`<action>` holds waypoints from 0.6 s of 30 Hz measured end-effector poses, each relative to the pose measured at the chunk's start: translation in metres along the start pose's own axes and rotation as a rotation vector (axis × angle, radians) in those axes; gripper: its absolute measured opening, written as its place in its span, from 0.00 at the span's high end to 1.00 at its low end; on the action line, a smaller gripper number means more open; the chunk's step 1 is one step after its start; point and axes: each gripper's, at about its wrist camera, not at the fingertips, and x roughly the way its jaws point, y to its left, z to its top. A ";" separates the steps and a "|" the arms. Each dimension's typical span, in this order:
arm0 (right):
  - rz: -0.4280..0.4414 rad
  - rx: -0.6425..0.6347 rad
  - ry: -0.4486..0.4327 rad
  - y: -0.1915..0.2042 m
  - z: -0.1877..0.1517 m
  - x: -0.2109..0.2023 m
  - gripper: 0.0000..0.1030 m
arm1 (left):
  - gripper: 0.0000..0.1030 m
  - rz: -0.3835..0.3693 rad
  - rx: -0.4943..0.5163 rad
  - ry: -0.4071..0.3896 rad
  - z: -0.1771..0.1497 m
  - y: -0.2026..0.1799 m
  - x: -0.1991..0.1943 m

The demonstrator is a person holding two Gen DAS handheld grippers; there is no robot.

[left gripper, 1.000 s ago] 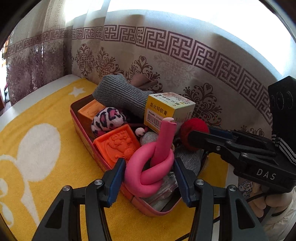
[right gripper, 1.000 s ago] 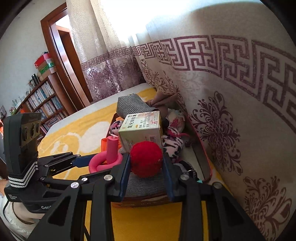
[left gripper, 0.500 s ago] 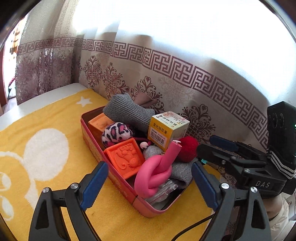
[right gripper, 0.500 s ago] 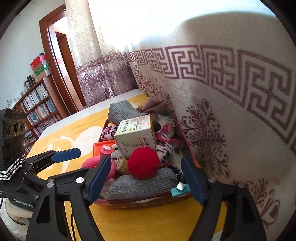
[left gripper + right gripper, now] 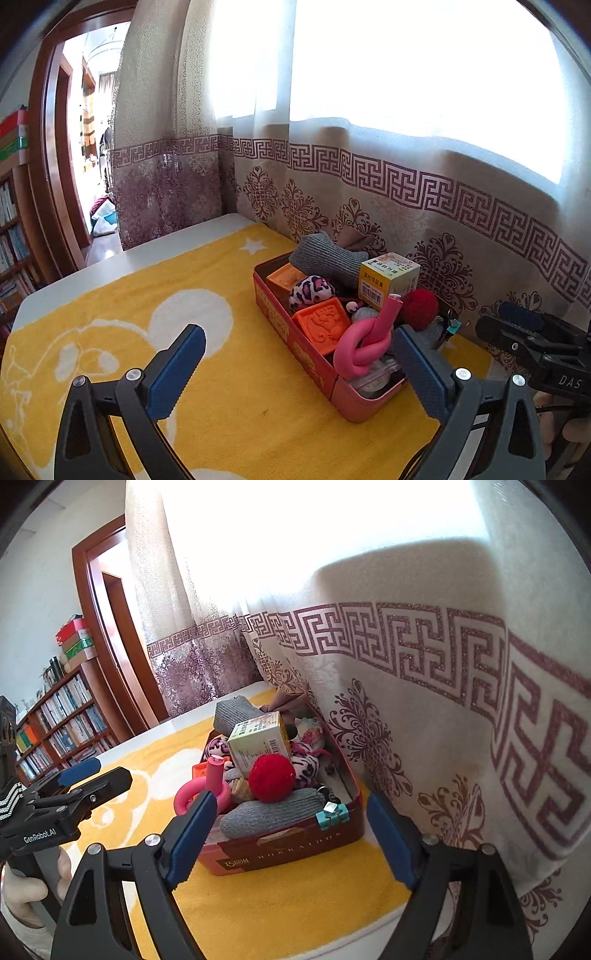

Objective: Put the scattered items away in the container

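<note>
A red tin box sits on the yellow towel by the curtain, heaped with items. On top lie a knotted pink foam tube, a red pom-pom ball, a yellow-white carton, an orange embossed block, a leopard-print plush and grey knit pieces. My left gripper is open and empty, held back from the box's near side. My right gripper is open and empty, in front of the box's short end.
The yellow towel with white shapes covers the white table. A patterned curtain hangs right behind the box. A doorway and bookshelves stand to the left.
Both grippers opened, letting go of the pink tube and the red ball, which now rest in the box. Both then pulled back and up from the box.
</note>
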 end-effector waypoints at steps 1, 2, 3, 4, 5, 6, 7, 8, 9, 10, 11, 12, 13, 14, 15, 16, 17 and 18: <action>0.003 0.005 -0.002 0.001 -0.002 -0.001 0.17 | 0.01 0.003 0.004 -0.002 -0.001 -0.002 -0.002; 0.004 0.008 -0.004 0.001 -0.003 -0.002 0.17 | 0.01 0.000 0.005 -0.003 -0.002 -0.004 -0.004; 0.004 0.009 -0.005 0.003 -0.003 -0.001 0.17 | 0.01 -0.004 0.001 -0.003 -0.003 -0.005 -0.006; 0.000 0.006 -0.007 0.003 -0.004 -0.002 0.17 | 0.01 -0.006 -0.006 0.000 -0.005 -0.005 -0.007; -0.013 0.000 -0.012 0.004 -0.005 -0.003 0.17 | 0.01 -0.004 -0.016 0.006 -0.005 -0.005 -0.007; -0.030 -0.010 -0.019 0.006 -0.005 -0.004 0.17 | 0.01 0.000 -0.027 0.013 -0.006 -0.005 -0.007; -0.049 -0.022 -0.027 0.008 -0.006 -0.005 0.17 | 0.01 0.003 -0.038 0.020 -0.007 -0.005 -0.007; -0.067 -0.035 -0.032 0.009 -0.007 -0.006 0.17 | 0.01 0.002 -0.047 0.029 -0.007 -0.005 -0.006; -0.078 -0.043 -0.036 0.011 -0.008 -0.008 0.17 | 0.01 -0.004 -0.055 0.038 -0.008 -0.004 -0.005; -0.082 -0.047 -0.038 0.012 -0.009 -0.008 0.17 | 0.01 -0.010 -0.063 0.048 -0.009 -0.004 -0.004; -0.081 -0.048 -0.037 0.012 -0.010 -0.009 0.17 | 0.01 -0.011 -0.070 0.055 -0.010 -0.004 -0.004; -0.078 -0.046 -0.036 0.012 -0.011 -0.008 0.17 | 0.01 -0.008 -0.075 0.058 -0.010 -0.004 -0.004; -0.076 -0.043 -0.033 0.012 -0.011 -0.008 0.16 | 0.01 -0.009 -0.078 0.058 -0.011 -0.005 -0.004; -0.075 -0.041 -0.029 0.012 -0.011 -0.007 0.16 | 0.01 -0.011 -0.081 0.058 -0.012 -0.005 -0.005; -0.075 -0.040 -0.026 0.012 -0.012 -0.006 0.16 | 0.01 -0.014 -0.084 0.059 -0.012 -0.005 -0.005; -0.075 -0.038 -0.022 0.012 -0.013 -0.005 0.16 | 0.01 -0.017 -0.086 0.061 -0.012 -0.005 -0.005; -0.074 -0.037 -0.019 0.012 -0.013 -0.004 0.16 | 0.01 -0.020 -0.089 0.063 -0.012 -0.005 -0.005; -0.074 -0.036 -0.015 0.013 -0.014 -0.002 0.16 | 0.01 -0.019 -0.089 0.061 -0.012 -0.005 -0.006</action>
